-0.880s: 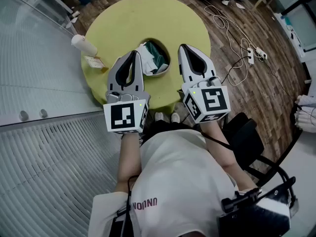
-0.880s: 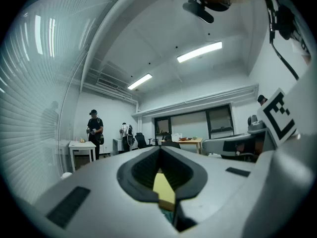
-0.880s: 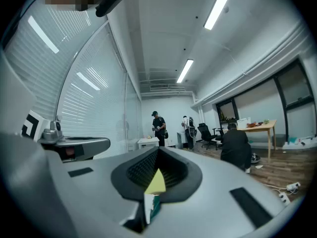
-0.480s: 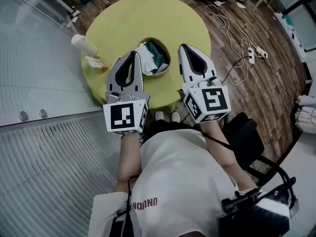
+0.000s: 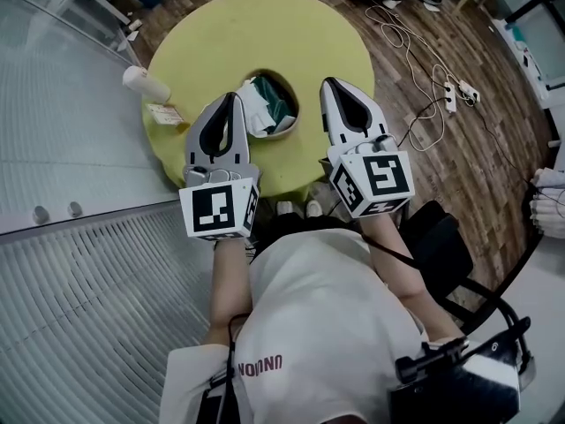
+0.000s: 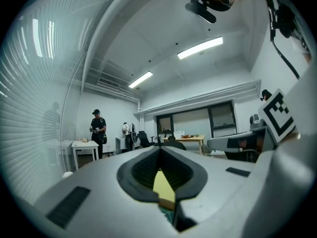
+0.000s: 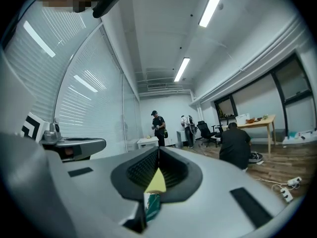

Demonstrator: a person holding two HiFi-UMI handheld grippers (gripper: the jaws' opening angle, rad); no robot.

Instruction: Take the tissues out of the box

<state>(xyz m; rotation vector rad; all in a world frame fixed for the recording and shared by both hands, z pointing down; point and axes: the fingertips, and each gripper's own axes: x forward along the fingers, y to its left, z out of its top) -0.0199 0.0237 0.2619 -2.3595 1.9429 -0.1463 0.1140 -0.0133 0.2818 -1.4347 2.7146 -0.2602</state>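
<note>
The box (image 5: pixel 284 131) sits near the middle of the round yellow bench (image 5: pixel 291 25), open side up. White tissues (image 5: pixel 256 106) are bunched at its left and something teal lies beside them. In the head view the box lies between the two tools. The left gripper (image 5: pixel 231 98) has its tip just beside the tissue bunch, and the right gripper (image 5: pixel 329 85) is a little apart on the other side. Neither seems to touch the box or the tissues, though their height above the bench is hard to read.

Both pairs of jaws are pressed together at the tips, leaving only the hollow behind them, and nothing is pinched in either. Through that hollow each gripper view shows a sliver of yellow bench. The right gripper view also shows a bit of teal and white lower down, probably the box.

The grippers are held level and side by side, flanking the box. This looks like a ready stance, squared up on the target before reaching in. No tissue lies outside the box, so the task looks barely begun.

To take one, a pair of jaws must first spread and dip toward the white bunch, and the left is nearer. The right could then steady the box, since a light box may lift with the tissue.

A white roll (image 5: pixel 146 82) and a small packet (image 5: pixel 165 113) lie at the bench's left edge, well apart from the box and out of the way.
</note>
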